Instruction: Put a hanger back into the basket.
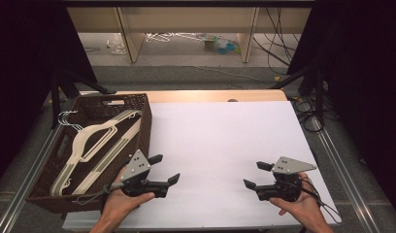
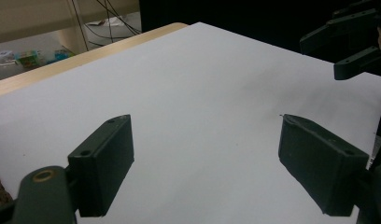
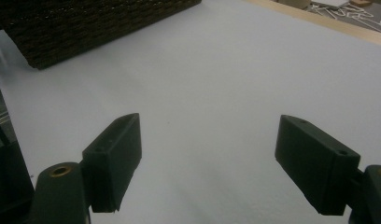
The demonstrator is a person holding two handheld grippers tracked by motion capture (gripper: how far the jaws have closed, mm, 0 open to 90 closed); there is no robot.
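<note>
Closest to the camera are the person's two hands, each wrapped round a claw, both resting low over the near edge of the white sheet point(image 1: 220, 145) that covers the table. The left claw point(image 1: 165, 169) has its two jaws spread wide with nothing between them, and the left gripper view backs that up: just bare white sheet in the gap. The right claw point(image 1: 257, 174) is the same story, jaws wide apart and empty, pointing across toward the left one. The two claws face each other and sit well apart, with plain sheet between them. The thing nearest to any claw is the dark woven basket point(image 1: 142, 127), just beside the left claw on its outer side, its right wall close to the grey plate on top of that claw but not touching as far as I can tell. From the right claw the basket is well off, past the left claw; the right gripper view catches a corner of it point(image 3: 86, 28) beyond the jaws. Inside the basket lie pale hangers point(image 1: 96, 143), stacked and overlapping; I count at least three, could be more, hard to split them. So: two claws, one basket, one sheet, a small pile of hangers.
</note>
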